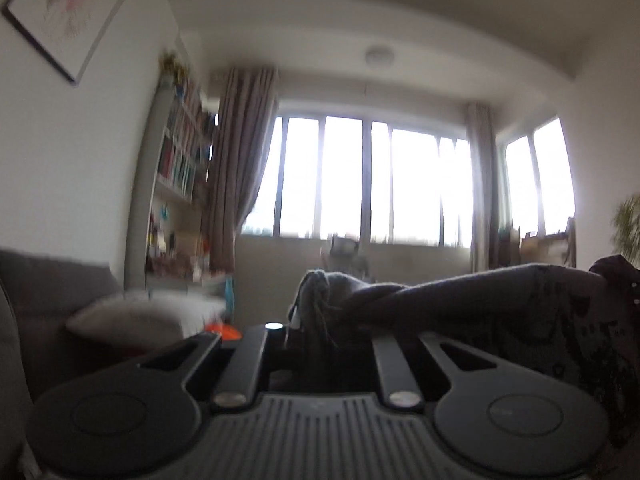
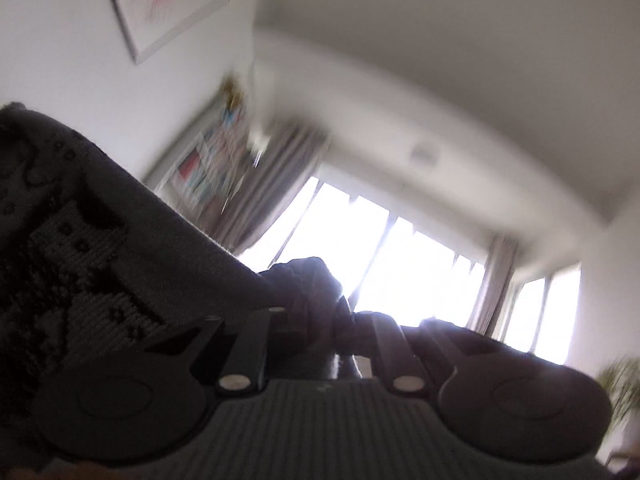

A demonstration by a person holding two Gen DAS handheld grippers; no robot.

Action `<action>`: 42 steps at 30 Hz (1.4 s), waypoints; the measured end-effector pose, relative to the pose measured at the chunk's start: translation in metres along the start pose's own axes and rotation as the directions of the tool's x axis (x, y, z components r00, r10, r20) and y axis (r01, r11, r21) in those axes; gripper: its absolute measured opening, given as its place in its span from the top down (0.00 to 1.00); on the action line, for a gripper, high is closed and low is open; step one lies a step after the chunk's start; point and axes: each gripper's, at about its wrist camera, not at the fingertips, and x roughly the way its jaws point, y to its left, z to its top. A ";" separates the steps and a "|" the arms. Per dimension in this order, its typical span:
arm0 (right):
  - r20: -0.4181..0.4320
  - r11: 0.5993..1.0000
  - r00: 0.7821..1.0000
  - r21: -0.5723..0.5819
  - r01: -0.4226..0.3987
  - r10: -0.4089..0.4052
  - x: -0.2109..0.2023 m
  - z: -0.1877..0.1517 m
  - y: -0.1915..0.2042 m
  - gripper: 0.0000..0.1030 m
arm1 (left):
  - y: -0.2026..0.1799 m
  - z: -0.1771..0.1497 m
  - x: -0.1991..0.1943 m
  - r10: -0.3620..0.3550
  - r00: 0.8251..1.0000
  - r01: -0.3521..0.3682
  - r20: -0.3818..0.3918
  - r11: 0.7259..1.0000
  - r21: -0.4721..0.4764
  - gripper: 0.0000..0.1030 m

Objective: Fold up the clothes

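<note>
The fingers of the left gripper (image 1: pixel 316 332) are pinched nearly together on a bunched corner of the dark patterned garment (image 1: pixel 520 312), and those of the right gripper (image 2: pixel 320 320) are clamped the same way on another bunch of it, so one piece of clothing hangs stretched between two grippers, held up in the air well above any surface. It looks soft and limp, a light knit or lace with a raised pattern, likely to sag in the middle and twist at the pinched ends; taking it by the corners or along the top hem should keep it flat enough to fold. Around it I count one grey sofa (image 1: pixel 48 292) with one pale cushion (image 1: pixel 132 316), one bookshelf (image 1: pixel 180 168), one framed picture (image 1: pixel 72 12), two curtains, one ceiling lamp (image 1: pixel 379 56) and one leafy plant (image 1: pixel 628 224).
</note>
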 end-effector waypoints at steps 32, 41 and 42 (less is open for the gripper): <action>-0.572 0.765 0.641 0.643 -0.036 0.511 0.046 -0.241 0.040 0.39 | 0.059 -0.233 0.058 -0.049 0.729 -0.137 -0.683 0.967 -0.216 0.23; -0.504 0.673 0.616 0.737 -0.058 0.605 -0.053 -0.244 0.034 0.39 | 0.044 -0.264 -0.024 -0.057 0.708 -0.112 -0.704 0.975 -0.192 0.25; -0.491 0.659 0.613 0.749 -0.066 0.619 -0.059 -0.243 0.034 0.39 | 0.043 -0.267 -0.026 -0.063 0.703 -0.108 -0.708 0.975 -0.194 0.26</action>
